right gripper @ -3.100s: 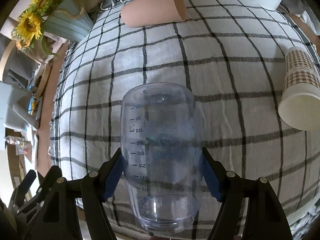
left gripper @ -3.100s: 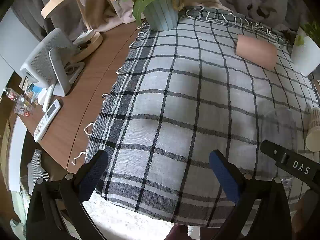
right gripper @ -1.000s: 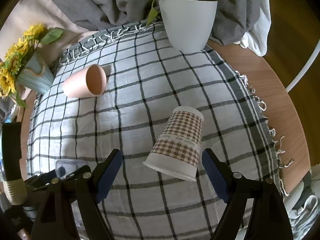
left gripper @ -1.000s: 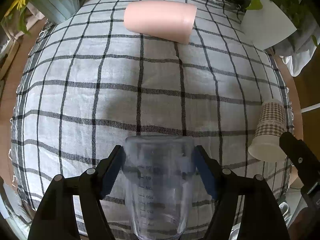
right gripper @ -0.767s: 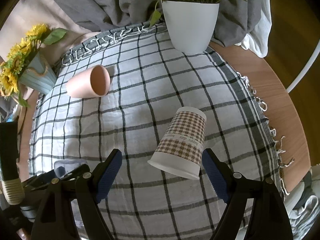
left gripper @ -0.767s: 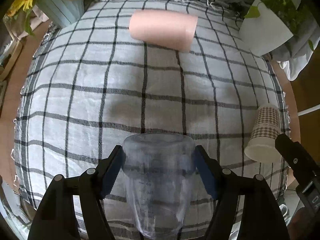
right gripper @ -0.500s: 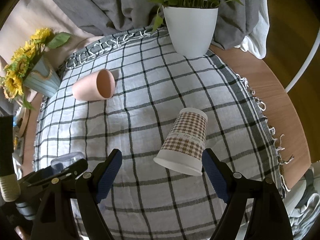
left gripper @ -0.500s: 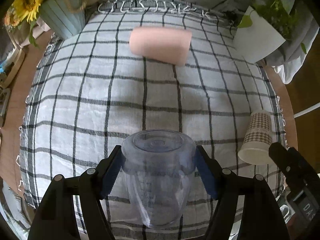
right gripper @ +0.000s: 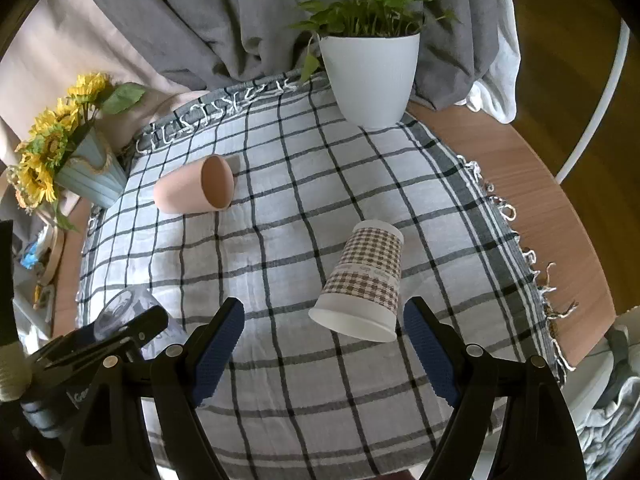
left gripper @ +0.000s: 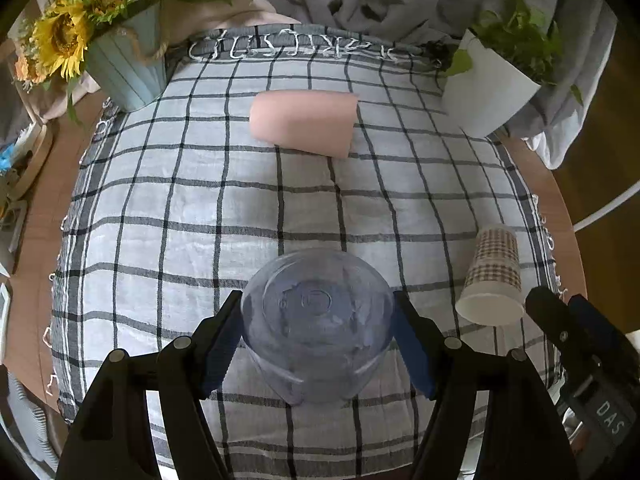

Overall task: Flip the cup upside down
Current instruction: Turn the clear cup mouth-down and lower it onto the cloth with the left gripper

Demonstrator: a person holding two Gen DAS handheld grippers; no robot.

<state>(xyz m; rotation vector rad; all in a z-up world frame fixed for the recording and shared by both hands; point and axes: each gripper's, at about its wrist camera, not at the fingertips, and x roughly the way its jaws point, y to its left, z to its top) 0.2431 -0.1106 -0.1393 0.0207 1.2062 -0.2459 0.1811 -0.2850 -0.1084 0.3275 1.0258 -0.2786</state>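
Mid-flip, by the look of it: clear measuring cup (left gripper: 316,324) clamped between the blue pads of the left gripper (left gripper: 318,338), base turned up toward the camera, mouth pointing down at the checked cloth (left gripper: 180,208). Sits low and central in the left wrist view, at the near part of the cloth; can't tell whether the rim is touching down yet. Probably what's left: lower until the rim seats flat, then ease the grip off without dragging the cup sideways. Clear plastic looks slick and light, so likely to tip if one pad lets go first.

Containers, going left to right:
- Blue ribbed vase (left gripper: 124,68) at the far left corner, stuffed with sunflowers (left gripper: 64,36).
- Pink cup (left gripper: 304,122) lying on its side at the far middle, mouth facing right; inside looks empty from the right wrist view.
- The clear cup in the middle, nothing visible inside.
- White planter (right gripper: 370,78) at the far right with a leafy green plant (right gripper: 368,4) in it.
- Houndstooth paper cup (right gripper: 366,280) near the right edge, standing mouth-down already, so contents hidden.

Right gripper (right gripper: 322,348) spread wide and holding nothing, hovering just short of the paper cup, which shows between its blue pads but not touching them.
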